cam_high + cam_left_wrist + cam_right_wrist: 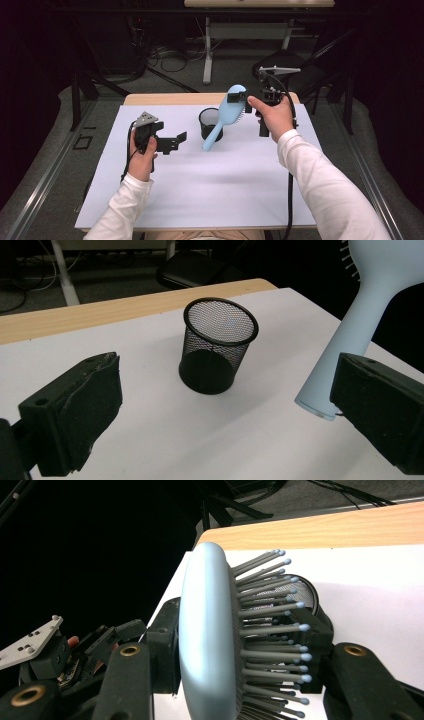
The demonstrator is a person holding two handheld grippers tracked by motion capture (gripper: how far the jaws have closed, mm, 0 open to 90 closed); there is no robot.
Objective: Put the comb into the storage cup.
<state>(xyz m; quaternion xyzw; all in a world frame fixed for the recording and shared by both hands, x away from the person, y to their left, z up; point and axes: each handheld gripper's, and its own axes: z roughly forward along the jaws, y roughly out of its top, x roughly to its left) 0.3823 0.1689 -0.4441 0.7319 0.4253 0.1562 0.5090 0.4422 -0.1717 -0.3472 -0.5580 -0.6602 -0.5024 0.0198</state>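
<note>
1. Hairbrush position: the pale blue plastic paddle hairbrush [223, 116] hangs in the air over the far middle of the table, head up and handle slanting down toward your left. In the high view its handle end lies just beside the black wire-mesh pen cup [210, 123]; whether the two touch cannot be told.
2. Bristles: in the right gripper view the hairbrush [207, 635] stands edge-on, with its grey ball-tipped bristles [270, 630] pointing to the right of that view.
3. Right gripper: your right gripper [241, 98] clamps the brush head. One jaw presses the smooth blue back, the other sits against the bristle side. The jaws are closed as far as the head allows.
4. Left gripper: your left gripper [176, 139] is held low over the sheet, to the left of the cup and apart from it. Its jaws stand wide with nothing between them.
5. Left gripper view: the cup [218, 345] stands upright ahead, between the two jaws but well beyond them. The brush handle [345, 340] comes down at the right of that view, its end just beside the right-hand jaw.
6. Surface: the cup rests on a white sheet [210, 185] covering the light wooden table [165, 98], whose bare edge shows along the far side.
</note>
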